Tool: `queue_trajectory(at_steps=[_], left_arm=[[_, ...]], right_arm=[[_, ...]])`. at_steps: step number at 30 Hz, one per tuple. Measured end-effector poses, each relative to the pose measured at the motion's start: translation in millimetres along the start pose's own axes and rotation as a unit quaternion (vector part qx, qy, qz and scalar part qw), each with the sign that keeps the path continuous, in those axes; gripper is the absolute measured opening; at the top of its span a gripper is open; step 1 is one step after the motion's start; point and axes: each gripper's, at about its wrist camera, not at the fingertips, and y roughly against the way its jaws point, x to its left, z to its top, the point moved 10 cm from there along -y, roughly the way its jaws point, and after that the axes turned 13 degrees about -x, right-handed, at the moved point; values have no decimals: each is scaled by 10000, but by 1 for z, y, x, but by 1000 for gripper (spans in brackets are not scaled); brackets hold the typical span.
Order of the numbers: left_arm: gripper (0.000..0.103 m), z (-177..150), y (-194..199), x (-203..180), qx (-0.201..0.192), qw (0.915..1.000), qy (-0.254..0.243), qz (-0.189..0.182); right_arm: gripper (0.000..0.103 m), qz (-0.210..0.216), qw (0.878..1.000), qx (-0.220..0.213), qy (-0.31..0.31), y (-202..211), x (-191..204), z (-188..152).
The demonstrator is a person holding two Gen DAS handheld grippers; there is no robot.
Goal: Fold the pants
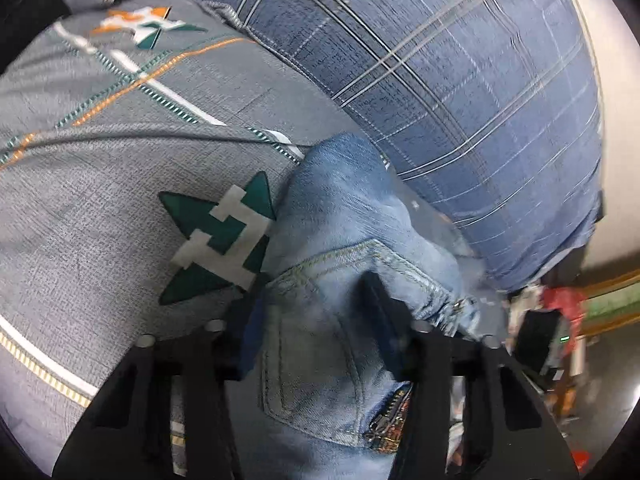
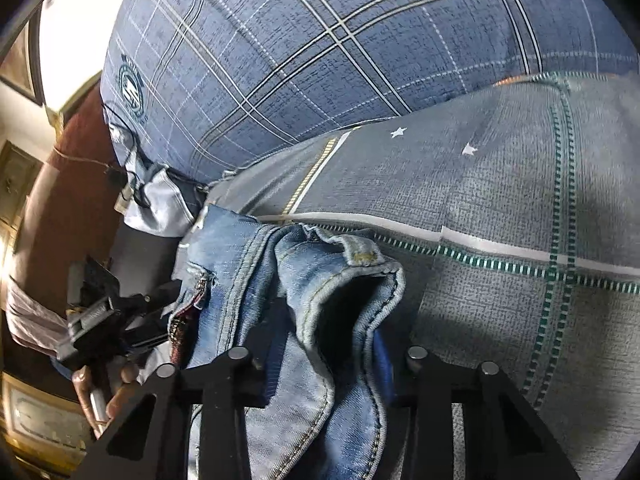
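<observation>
Between the two grippers, a pair of light-blue washed denim pants (image 1: 336, 264) is held up above a bed covered with a grey woven bedspread (image 1: 100, 200) bearing green, white and orange stripes. The left gripper (image 1: 316, 320) is seen with its jaws pinching the waistband region beside a stitched back pocket, the denim filling the gap between the black fingers. The right gripper (image 2: 332, 344) is likewise closed on cloth: a hemmed, folded edge of the pants (image 2: 312, 280) is bunched between its jaws. From each gripper the fabric runs forward and slightly downward toward the bedspread (image 2: 500, 208), so the garment's long axis is judged to lie roughly across the gap between the two hands, though its full length is hidden. In the right wrist view the left gripper (image 2: 104, 320) appears well to the left, gripped by the person's hand (image 2: 100, 392), with denim stretched toward it. A large blue plaid pillow (image 1: 440, 80) lies just beyond the pants, touching the bedspread, and limits room on the far side. Open grey bedspread is available on the near side, and it is judged that the pants would best be laid there, clear of the pillow (image 2: 320, 40). The bed's edge is close beside the left gripper, so drift that way could drop cloth off the side.
</observation>
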Motion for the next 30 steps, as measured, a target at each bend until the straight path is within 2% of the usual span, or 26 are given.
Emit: queue_trajectory(at_steps=[1,2,4,5,6,8,11,14,15,17,19,21,24,26,28,30], left_arm=[[25,1,5,-10,-95,9998,-173,-6],[22,3,9,-17,-176,9996,-192,-89],[20,13,29,-38,-374,9967,1,-713],[20,18,37,-46,-479,9944,55,-939],[20,23,46,-55,-605,9917,51,-1130],[20,27,46,-64,-686,9908,-11,-1168],[21,30,20,-58,-662,9944,-83,-816],[29,29,-10,-32,-476,9979,-445,70],[33,30,-12,-26,-485,9978,-436,137],[35,31,-3,-20,-527,9976,-442,120],[35,31,12,-15,-598,9974,-395,76],[35,30,30,-6,-718,9969,-305,116],[35,31,73,-1,-1193,9919,-364,254],[35,26,89,-5,-1389,9882,-556,328],[35,12,100,-12,-1490,9832,-964,440],[36,-1,101,-18,-1541,9735,-1519,740]], right_arm=[[30,-45,10000,-25,53,0,0,0],[25,-67,9999,-52,100,0,2,0],[14,-102,9992,-230,296,8,7,6],[9,69,9982,-467,374,18,16,14],[9,240,9963,-706,435,30,26,22],[9,265,9922,-1088,546,50,35,37],[9,241,9906,-1270,451,57,30,47],[14,-30,9964,-798,290,29,2,35],[20,-151,9981,-540,241,16,-8,27],[33,-259,9985,-482,80,10,-16,23],[33,-254,9982,-542,61,16,-11,26],[39,-321,9965,-739,233,33,-5,30],[39,-745,9887,-1222,448,64,-9,31],[39,-830,9827,-1542,605,87,1,31],[39,-489,9819,-1706,661,110,18,21],[38,-6,9849,-1528,812,116,42,2]])
